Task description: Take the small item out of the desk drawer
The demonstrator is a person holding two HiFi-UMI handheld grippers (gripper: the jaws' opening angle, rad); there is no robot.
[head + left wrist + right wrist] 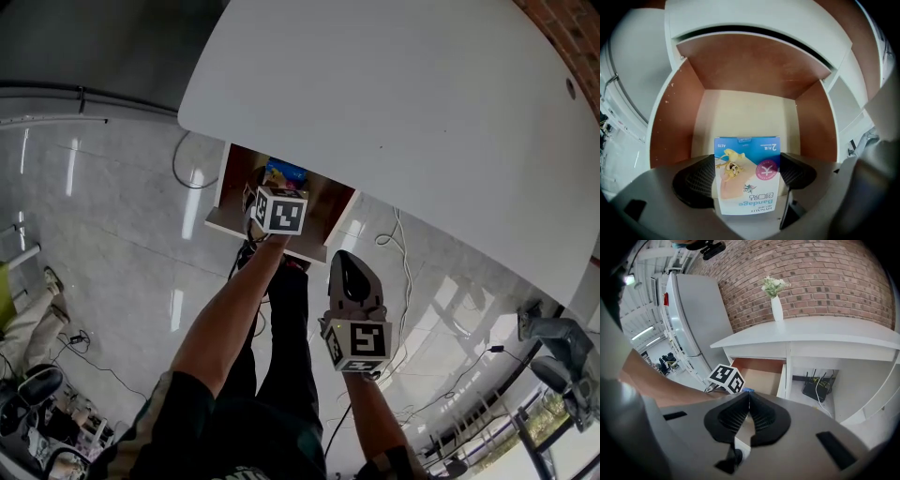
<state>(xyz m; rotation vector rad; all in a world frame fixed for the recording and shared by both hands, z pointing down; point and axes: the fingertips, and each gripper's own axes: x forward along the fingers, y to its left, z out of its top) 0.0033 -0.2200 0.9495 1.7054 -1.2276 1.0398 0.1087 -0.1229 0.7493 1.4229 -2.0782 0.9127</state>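
Observation:
The desk drawer (225, 222) stands pulled open under the white desk (422, 112); its brown walls and pale floor (740, 117) fill the left gripper view. My left gripper (747, 177) is shut on a small blue bandage box (747, 176), held above the drawer floor. The box (284, 172) shows as a blue patch beyond the left gripper's marker cube (281, 212) in the head view. My right gripper (748, 414) is shut on nothing, and hangs back from the drawer (761, 373) at its right (352, 281).
A white vase with flowers (776, 303) stands on the desk by the brick wall. A black router with cables (816, 388) sits under the desk, right of the drawer. Cables (398, 246) trail on the glossy floor. A grey fridge (696, 315) stands at the left.

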